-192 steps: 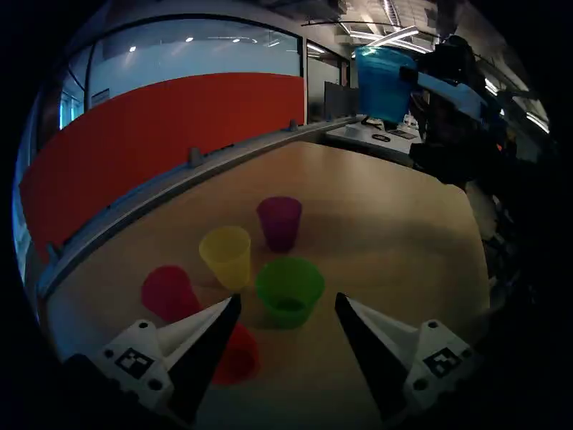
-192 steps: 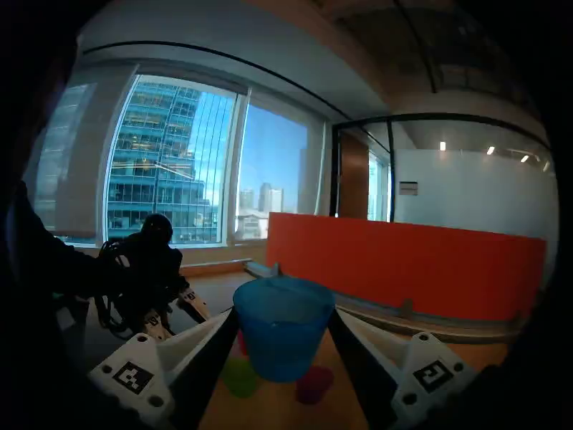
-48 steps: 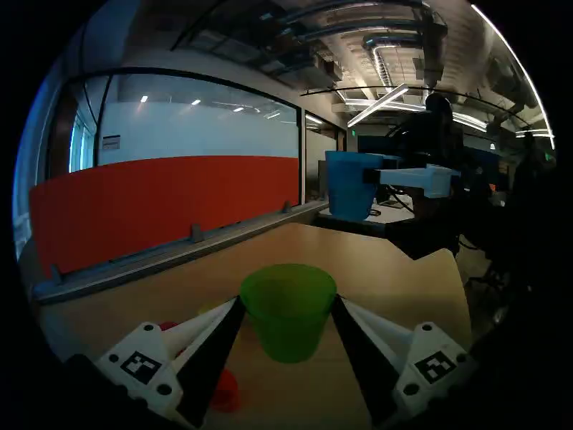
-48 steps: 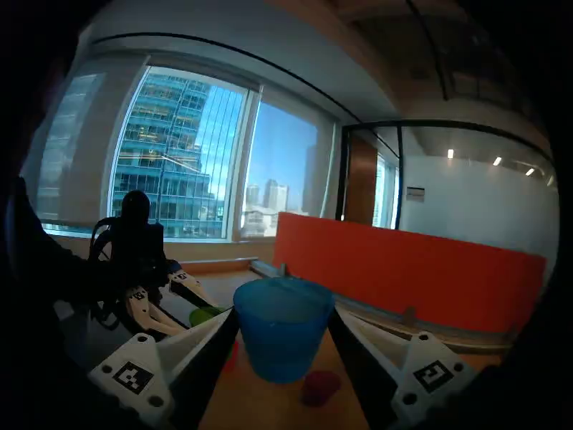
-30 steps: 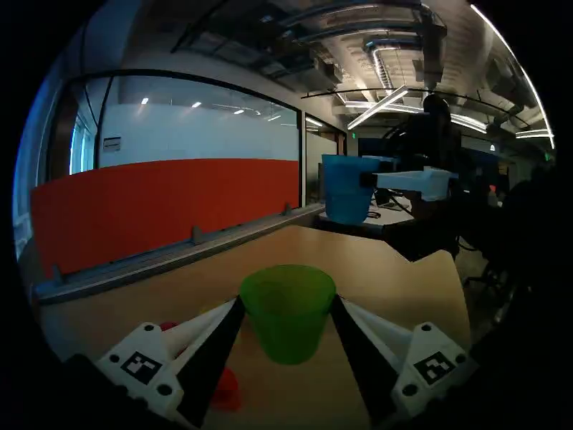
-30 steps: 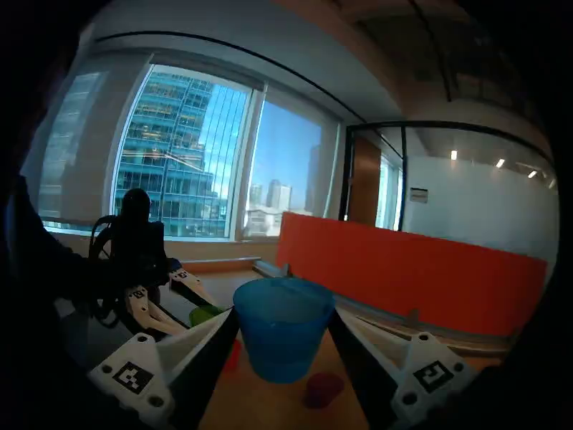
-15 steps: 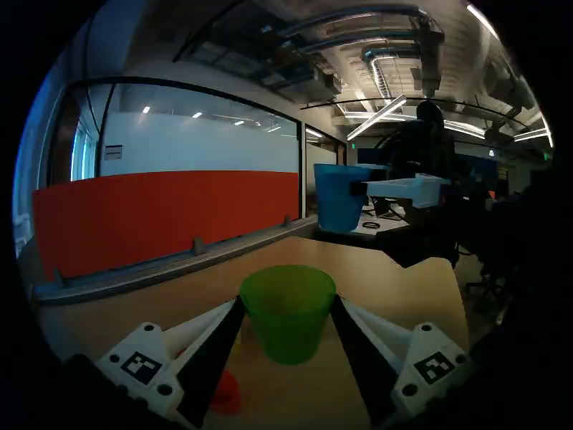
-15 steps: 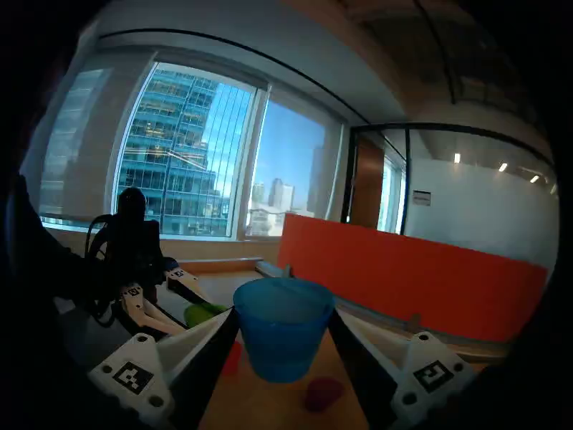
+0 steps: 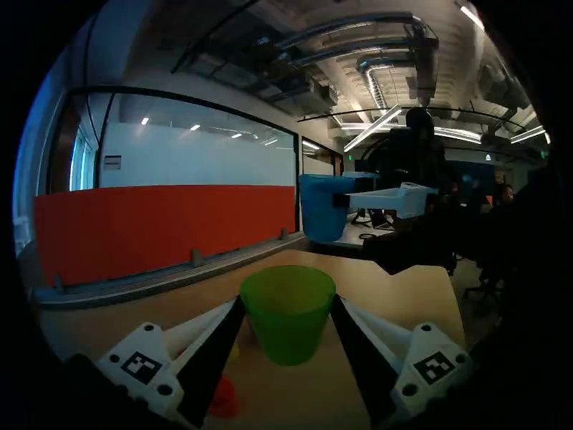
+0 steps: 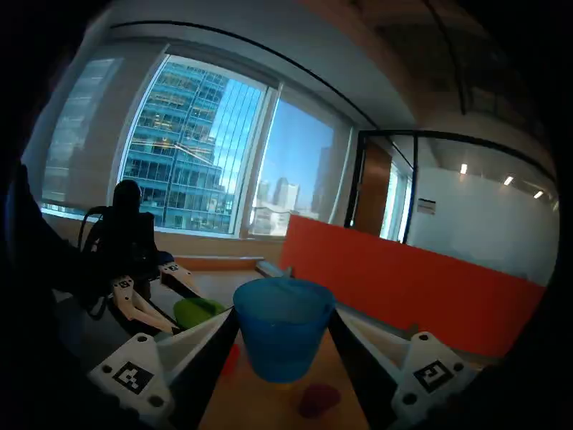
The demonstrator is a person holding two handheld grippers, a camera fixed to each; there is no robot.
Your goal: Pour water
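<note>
In the left gripper view, my left gripper is shut on a green cup, held upright above the wooden table. Farther off, the blue cup hangs in the air, gripped by my right gripper. In the right gripper view, my right gripper is shut on the blue cup, upright and close to the camera. To its left, the green cup sits in the left gripper, held by a dark-sleeved person.
On the table below lie a red cup and a hint of a yellow cup; a red cup and a purple cup show under the blue one. An orange partition runs along the table's far edge.
Both cups have risen a little. The blue cup has drifted left and nearer to the green cup in the left gripper view. Earlier the left gripper was open above the cups; it now holds the green one.
</note>
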